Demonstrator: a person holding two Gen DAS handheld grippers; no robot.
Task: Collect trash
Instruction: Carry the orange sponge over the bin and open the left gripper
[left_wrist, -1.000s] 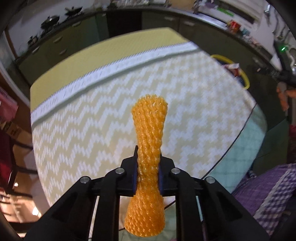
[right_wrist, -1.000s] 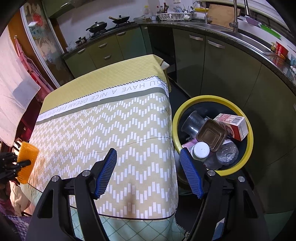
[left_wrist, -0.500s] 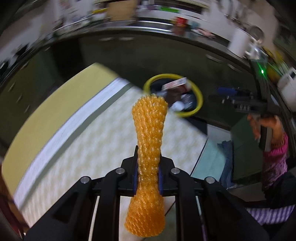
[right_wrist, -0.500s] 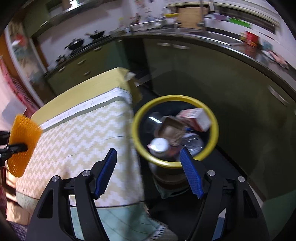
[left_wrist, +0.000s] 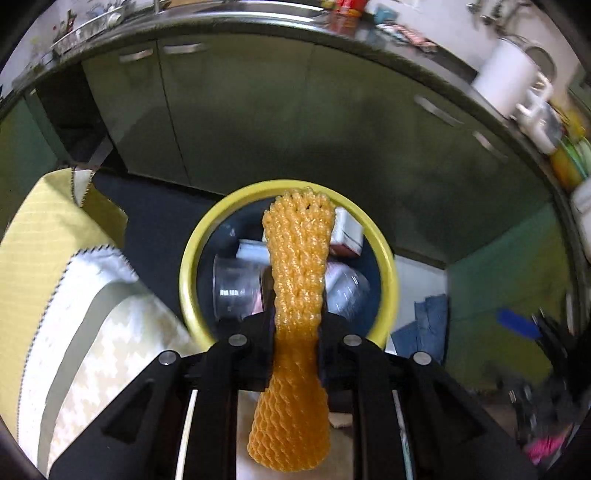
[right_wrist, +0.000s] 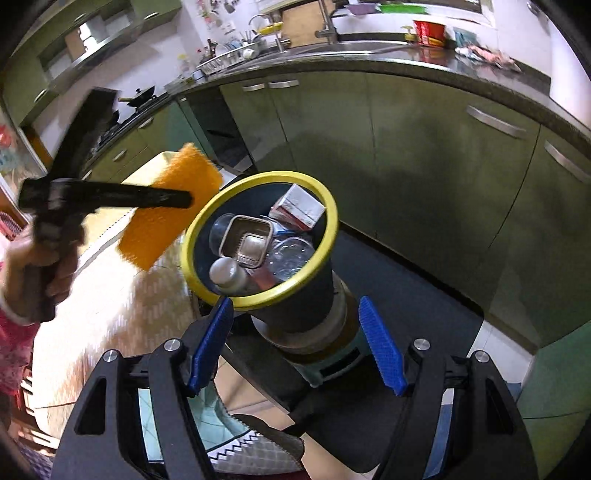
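I am looking at the dark round trash bin with the yellow rim (left_wrist: 192, 258), already holding a carton, a foil tray and clear plastic cups. I am carrying the orange foam net sleeve (left_wrist: 295, 258) toward it; it is pinched at its waist by the left gripper (left_wrist: 295, 325), nearly closed. From the right view it is hanging just beside the rim, so I am planning to bring it fully over the opening before releasing. The right gripper (right_wrist: 295, 347) is standing wide and empty.

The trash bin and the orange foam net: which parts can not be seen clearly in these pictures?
- Left wrist view: the orange foam net hides the middle of the trash bin.
- Right wrist view: the left gripper crosses the net; both are blurred.
- Bin bottom: buried under trash in both views.
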